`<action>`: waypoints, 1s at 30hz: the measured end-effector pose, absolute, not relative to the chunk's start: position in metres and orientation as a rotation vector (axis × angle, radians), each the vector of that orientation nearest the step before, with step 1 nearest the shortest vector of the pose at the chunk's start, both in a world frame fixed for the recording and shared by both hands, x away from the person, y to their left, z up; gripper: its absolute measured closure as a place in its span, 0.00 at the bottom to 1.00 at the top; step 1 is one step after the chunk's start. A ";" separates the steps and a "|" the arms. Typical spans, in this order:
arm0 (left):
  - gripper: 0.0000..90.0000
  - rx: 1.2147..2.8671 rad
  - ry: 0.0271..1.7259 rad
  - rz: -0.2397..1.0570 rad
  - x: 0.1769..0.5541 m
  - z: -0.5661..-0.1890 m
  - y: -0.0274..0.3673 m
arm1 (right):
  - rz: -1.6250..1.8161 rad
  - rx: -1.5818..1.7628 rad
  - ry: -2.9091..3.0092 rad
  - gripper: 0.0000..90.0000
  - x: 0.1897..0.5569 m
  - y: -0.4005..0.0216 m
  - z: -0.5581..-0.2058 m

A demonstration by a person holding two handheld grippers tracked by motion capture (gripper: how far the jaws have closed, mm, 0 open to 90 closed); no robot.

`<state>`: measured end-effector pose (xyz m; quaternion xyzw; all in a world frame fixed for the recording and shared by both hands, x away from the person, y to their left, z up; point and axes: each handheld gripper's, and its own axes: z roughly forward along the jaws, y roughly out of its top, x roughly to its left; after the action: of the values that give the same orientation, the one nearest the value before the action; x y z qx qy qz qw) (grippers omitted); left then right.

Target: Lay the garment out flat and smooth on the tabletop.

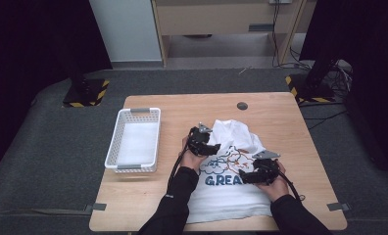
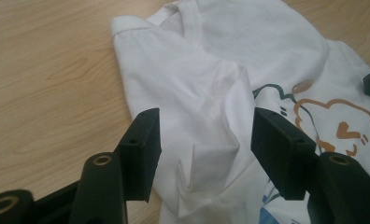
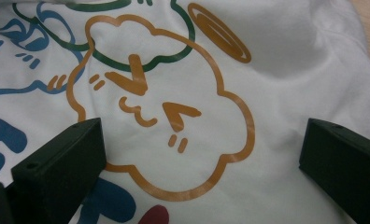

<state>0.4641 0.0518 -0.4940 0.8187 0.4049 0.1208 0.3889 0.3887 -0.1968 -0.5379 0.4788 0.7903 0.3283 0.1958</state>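
Note:
A white T-shirt (image 1: 226, 200) with a cartoon cloud print and blue letters lies crumpled on the wooden table (image 1: 143, 196), its upper part bunched up. My left gripper (image 1: 209, 146) hovers at the shirt's upper left. In the left gripper view its jaws (image 2: 204, 135) stand apart around a raised fold of the shirt (image 2: 183, 70), and the pads do not press on the cloth. My right gripper (image 1: 254, 175) sits over the print at the shirt's right side. In the right gripper view it (image 3: 202, 154) is wide open above the orange cloud face on the shirt (image 3: 276, 46).
A white plastic basket (image 1: 114, 139) stands on the left part of the table, with nothing in it. A small round black hole (image 1: 242, 105) marks the far side of the tabletop. Bare wood lies left of the shirt and along the right edge.

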 end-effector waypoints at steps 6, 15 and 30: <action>0.62 2.106 1.022 0.317 0.462 -0.499 0.049 | 0.920 1.342 2.214 0.01 0.389 -0.197 -0.538; 0.85 2.154 1.039 0.327 0.461 -0.504 0.040 | 0.920 1.342 2.214 0.01 0.389 -0.197 -0.538; 0.97 2.104 1.077 0.305 0.462 -0.497 0.047 | 0.920 1.342 2.214 0.01 0.389 -0.197 -0.538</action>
<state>0.4616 0.0465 -0.4970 0.8202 0.4198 0.1189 0.3700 0.3888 -0.1967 -0.5379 0.4789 0.7903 0.3282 0.1958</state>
